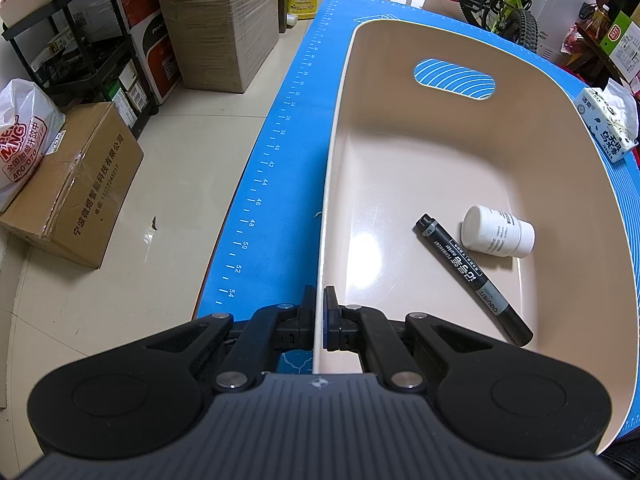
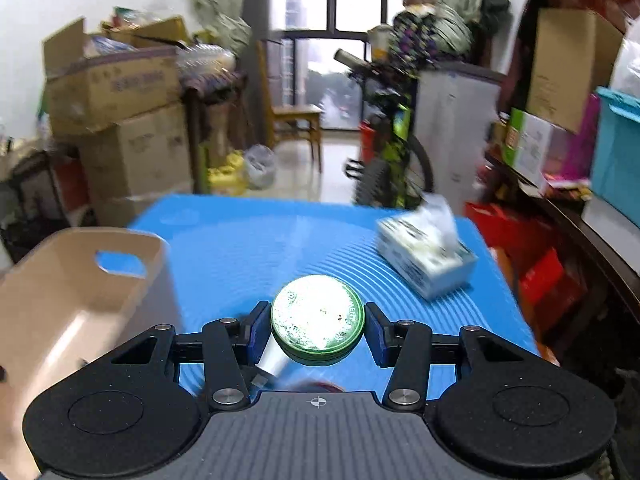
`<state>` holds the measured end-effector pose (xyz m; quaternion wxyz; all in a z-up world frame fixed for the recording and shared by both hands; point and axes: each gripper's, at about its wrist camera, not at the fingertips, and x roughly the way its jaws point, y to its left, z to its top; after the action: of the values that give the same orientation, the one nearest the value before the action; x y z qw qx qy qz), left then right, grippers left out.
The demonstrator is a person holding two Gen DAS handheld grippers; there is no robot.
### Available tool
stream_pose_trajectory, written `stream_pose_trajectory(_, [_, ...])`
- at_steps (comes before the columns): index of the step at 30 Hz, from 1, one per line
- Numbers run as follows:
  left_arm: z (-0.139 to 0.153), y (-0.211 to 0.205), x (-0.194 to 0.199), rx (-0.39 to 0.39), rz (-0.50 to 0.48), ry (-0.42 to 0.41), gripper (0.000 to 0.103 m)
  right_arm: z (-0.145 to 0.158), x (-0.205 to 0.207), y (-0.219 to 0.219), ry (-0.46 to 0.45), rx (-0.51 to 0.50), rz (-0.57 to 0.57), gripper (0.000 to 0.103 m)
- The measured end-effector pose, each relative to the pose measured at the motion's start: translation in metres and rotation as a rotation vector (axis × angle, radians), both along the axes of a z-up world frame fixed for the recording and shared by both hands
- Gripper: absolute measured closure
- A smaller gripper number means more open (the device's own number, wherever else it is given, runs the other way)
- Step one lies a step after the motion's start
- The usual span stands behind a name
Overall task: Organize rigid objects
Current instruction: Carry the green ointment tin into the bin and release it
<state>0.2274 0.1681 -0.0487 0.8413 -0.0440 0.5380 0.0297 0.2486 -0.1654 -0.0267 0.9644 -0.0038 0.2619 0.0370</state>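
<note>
Beige bin [image 1: 400,168] pinched by its near wall between the pressed-together left gripper [image 1: 319,304]; black marker [image 1: 472,276] and white bottle [image 1: 498,231] inside, ahead-right of it. Green round tin [image 2: 317,318] clamped in the right gripper [image 2: 317,332], above the blue mat [image 2: 248,236]

The bin [image 1: 400,152] sits on the mat [image 1: 280,152], with a marker [image 1: 472,276] and a bottle [image 1: 496,232] lying side by side inside. A tissue box [image 2: 428,256] rests on the mat to the bin's right. A round tin [image 2: 318,318] sits between the right gripper [image 2: 318,330] pads, above the mat.
</note>
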Motion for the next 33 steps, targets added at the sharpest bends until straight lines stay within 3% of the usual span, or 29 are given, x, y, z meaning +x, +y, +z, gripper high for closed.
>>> stream_pose_trajectory(7, [0.0, 0.0, 0.0, 0.0, 0.0, 0.0, 0.099, 0.021, 0.007, 0.057, -0.035, 0.018, 0.102, 0.048])
stream_pose_trajectory(13, [0.0, 0.0, 0.0, 0.001, -0.001, 0.0, 0.099, 0.019, 0.009, 0.109, -0.027, -0.011, 0.192, 0.048])
stream_pose_trajectory(24, [0.0, -0.001, 0.0, 0.002, 0.0, 0.0, 0.099, -0.008, 0.01, 0.174, 0.093, -0.082, 0.295, 0.048])
stream_pose_trajectory(33, [0.0, -0.001, 0.0, 0.004, 0.0, 0.001, 0.099, -0.026, 0.018, 0.199, 0.204, -0.145, 0.35, 0.048])
